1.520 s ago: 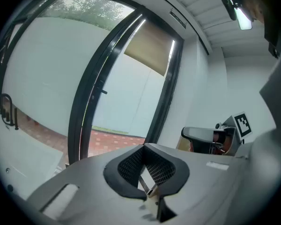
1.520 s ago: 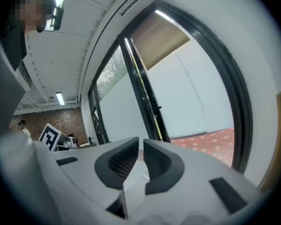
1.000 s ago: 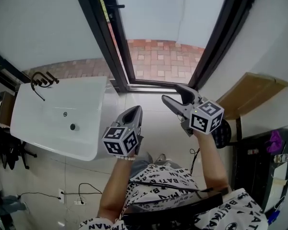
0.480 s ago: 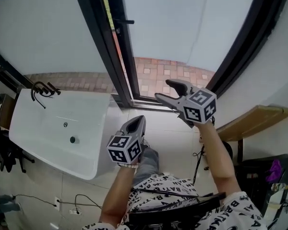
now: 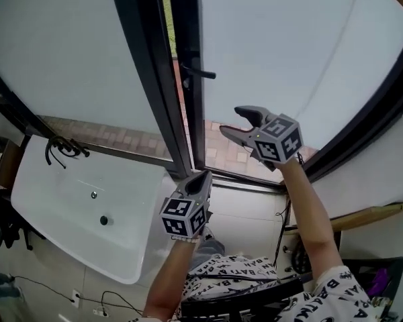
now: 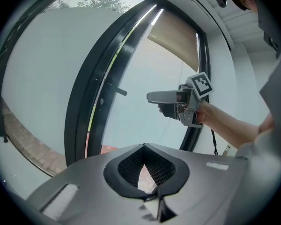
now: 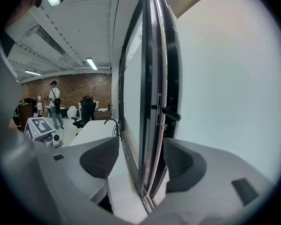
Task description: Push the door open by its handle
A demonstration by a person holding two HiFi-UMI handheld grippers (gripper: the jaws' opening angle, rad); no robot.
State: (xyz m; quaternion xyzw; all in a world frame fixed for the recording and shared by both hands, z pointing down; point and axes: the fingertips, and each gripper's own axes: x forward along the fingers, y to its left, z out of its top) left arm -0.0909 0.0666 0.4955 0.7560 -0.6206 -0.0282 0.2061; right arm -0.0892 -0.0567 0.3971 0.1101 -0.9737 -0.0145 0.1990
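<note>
The black-framed frosted-glass door (image 5: 282, 52) stands ahead, with a narrow gap along its left edge. Its black lever handle (image 5: 200, 72) sticks out from the door's left stile; it also shows in the left gripper view as the handle (image 6: 119, 91) and in the right gripper view as the handle (image 7: 171, 114). My right gripper (image 5: 234, 121) is open and empty, below and right of the handle, apart from it. Its jaws (image 7: 140, 161) point at the door's edge. My left gripper (image 5: 201, 176) is shut on nothing, lower down by the frame's foot. From it I see the right gripper (image 6: 154, 98).
A white sink (image 5: 67, 206) with a black faucet (image 5: 60, 149) stands at the left below a fixed glass pane. Brick paving (image 5: 221, 149) lies outside. A wooden shelf (image 5: 383, 213) juts out at the right. Far behind, a person (image 7: 54, 102) stands in the room.
Both grippers have risen and moved forward toward the door. The right gripper now sits much closer to the handle. The left stayed shut, the right stayed open.
</note>
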